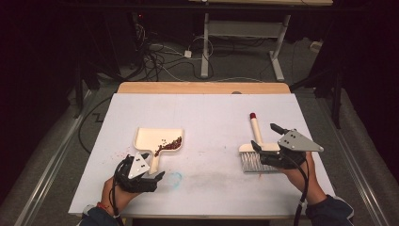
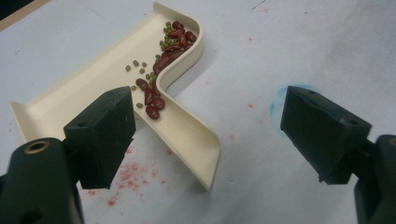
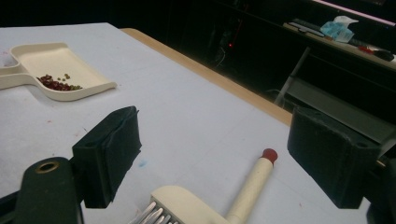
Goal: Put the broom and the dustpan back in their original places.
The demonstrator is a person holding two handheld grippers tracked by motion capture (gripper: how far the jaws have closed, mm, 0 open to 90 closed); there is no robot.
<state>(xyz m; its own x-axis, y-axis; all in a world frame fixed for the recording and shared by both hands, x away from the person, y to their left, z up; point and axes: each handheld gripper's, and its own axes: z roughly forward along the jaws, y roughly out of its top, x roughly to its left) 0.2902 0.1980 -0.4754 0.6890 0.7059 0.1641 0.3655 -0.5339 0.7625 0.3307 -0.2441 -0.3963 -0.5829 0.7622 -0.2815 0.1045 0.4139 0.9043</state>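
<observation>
Dustpan and brush lie on the white counter [image 1: 202,117], each hand-held gripper open beside its tool.

The left hand-held gripper [image 2: 205,135] stands wide open over the cream dustpan [image 2: 93,88] handle, gripping nothing; red beans [image 2: 173,44] and small green ones sit in the pan. The right hand-held gripper [image 3: 212,156] gapes above the brush [image 3: 219,198], seemingly clear of it, its red-tipped handle pointing away.

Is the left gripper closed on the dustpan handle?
No, in the left gripper view the left gripper stands wide open, with the dustpan handle lying free between its jaws.
</observation>
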